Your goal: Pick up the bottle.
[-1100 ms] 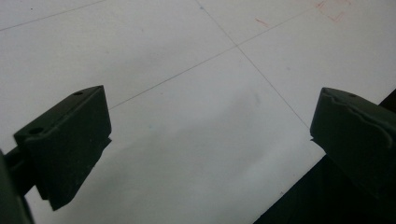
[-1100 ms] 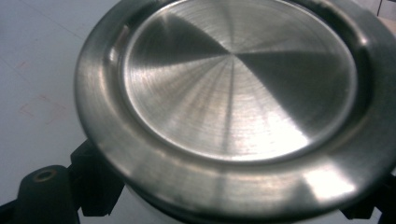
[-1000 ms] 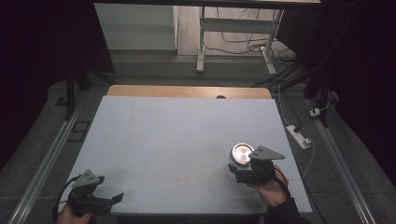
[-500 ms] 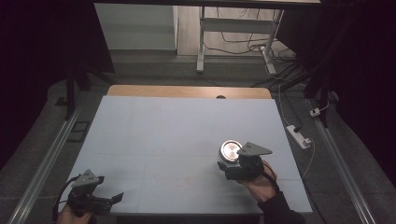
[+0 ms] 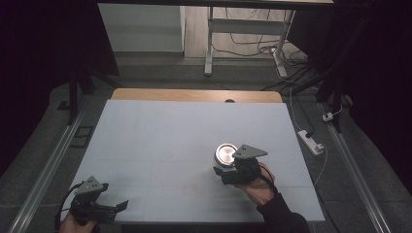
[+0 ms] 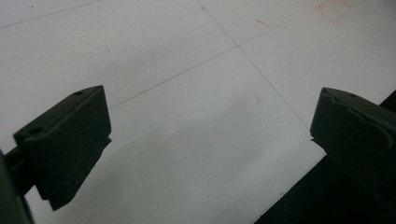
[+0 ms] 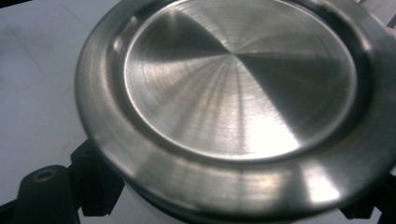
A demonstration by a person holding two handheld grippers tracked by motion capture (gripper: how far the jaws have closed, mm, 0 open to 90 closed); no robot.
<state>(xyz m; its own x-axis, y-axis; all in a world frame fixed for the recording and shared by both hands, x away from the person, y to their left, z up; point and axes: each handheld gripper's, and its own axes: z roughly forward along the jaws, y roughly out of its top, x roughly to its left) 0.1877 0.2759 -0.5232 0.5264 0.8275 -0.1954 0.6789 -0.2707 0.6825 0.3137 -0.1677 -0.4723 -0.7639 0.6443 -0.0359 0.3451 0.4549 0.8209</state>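
Observation:
A round brushed-steel dish [image 5: 226, 154] hangs just above the white table top [image 5: 170, 131], right of the middle. My right gripper [image 5: 222, 168] is shut on its near rim, with a hand behind it. In the right gripper view the dish [image 7: 233, 102] is very close, and a black finger [image 7: 93, 186] shows under its rim at the lower left. My left gripper [image 5: 116, 206] rests at the table's near left corner. In the left gripper view the left gripper [image 6: 210, 140] is open over bare table with nothing between its fingers.
A wooden strip [image 5: 194, 94] runs along the table's far edge. A white power strip [image 5: 311, 141] and cables lie on the floor to the right. A metal stand [image 5: 209, 43] is behind the table. Faint red marks [image 6: 334, 11] are drawn on the table top.
My right gripper has carried the steel dish leftward across the table. The left gripper has stayed where it was.

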